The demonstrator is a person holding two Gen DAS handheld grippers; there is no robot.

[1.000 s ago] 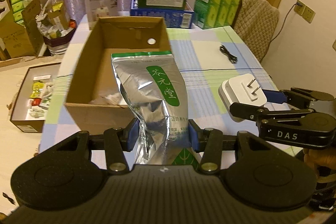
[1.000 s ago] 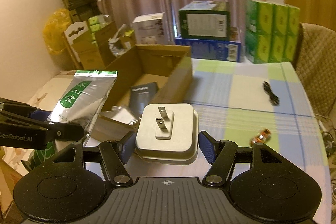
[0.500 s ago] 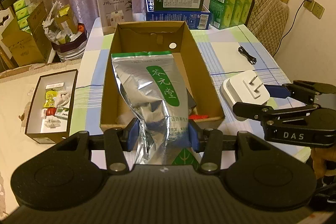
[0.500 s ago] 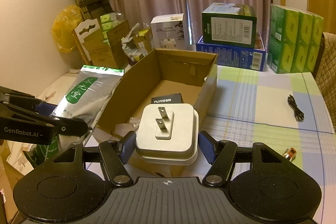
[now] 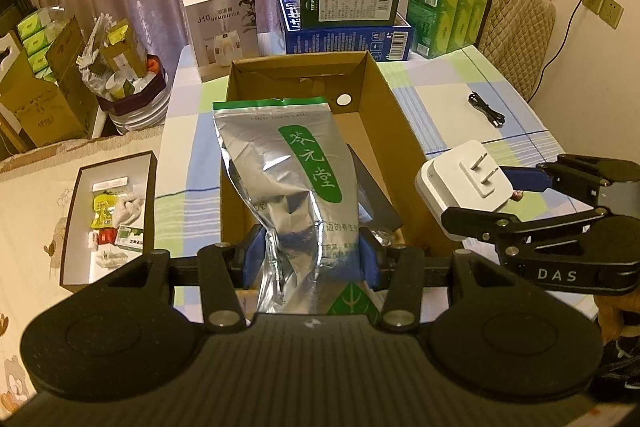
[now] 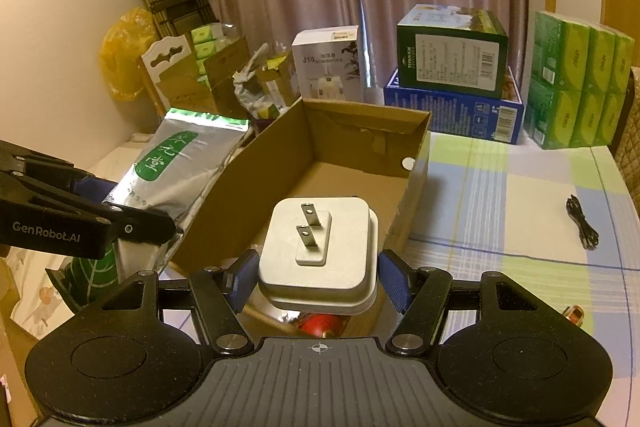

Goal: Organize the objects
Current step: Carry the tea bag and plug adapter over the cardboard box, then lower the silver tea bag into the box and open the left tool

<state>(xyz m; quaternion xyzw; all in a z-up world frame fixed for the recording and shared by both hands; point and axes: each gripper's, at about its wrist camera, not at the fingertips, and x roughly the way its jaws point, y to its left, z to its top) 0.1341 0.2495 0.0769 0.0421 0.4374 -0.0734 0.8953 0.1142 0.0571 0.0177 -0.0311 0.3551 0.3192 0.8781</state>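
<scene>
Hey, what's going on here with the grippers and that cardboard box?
A person is tidying items into an open cardboard box on the table, holding one gripper in each hand. The left gripper grips a silver tea pouch over the box. The right gripper clamps a white plug adapter, prongs up, at the box's near end. Neither is released.

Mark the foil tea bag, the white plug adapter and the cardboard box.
foil tea bag [image 5: 280, 163], left wrist view, silver front panel.
white plug adapter [image 6: 320, 247], right wrist view, pronged face.
cardboard box [image 6: 360, 135], right wrist view, far inner wall.
</scene>
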